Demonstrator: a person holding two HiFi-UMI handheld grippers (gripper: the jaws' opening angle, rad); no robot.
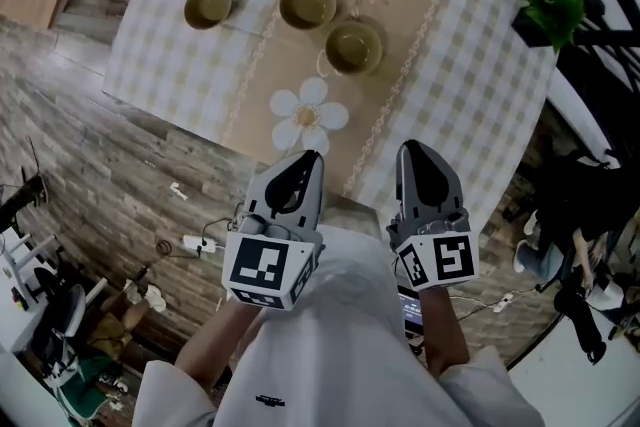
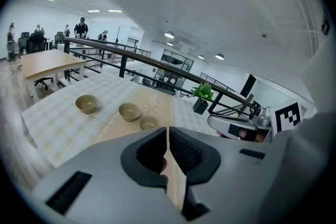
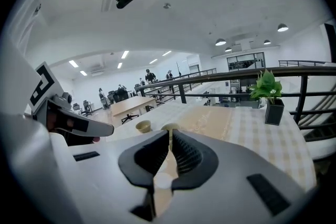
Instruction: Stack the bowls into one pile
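Three olive-green bowls stand apart on the checked tablecloth: a left bowl (image 1: 208,5) (image 2: 86,104), a middle bowl (image 1: 308,5) (image 2: 129,111) and a right bowl (image 1: 353,47) (image 2: 148,124). My left gripper (image 1: 312,158) (image 2: 168,134) is shut and empty, held close to my body at the table's near edge. My right gripper (image 1: 411,151) (image 3: 170,135) is also shut and empty, beside it. In the right gripper view only one bowl (image 3: 143,126) shows whole; another bowl's rim (image 3: 169,126) peeks over the jaws. Both grippers are well short of the bowls.
The table (image 1: 480,65) has a beige runner with a white flower print (image 1: 308,115). A small potted plant (image 1: 552,13) (image 3: 269,97) stands at the far right corner. A black railing (image 2: 157,63) runs behind the table. Cables and clutter lie on the floor (image 1: 190,243) to my left.
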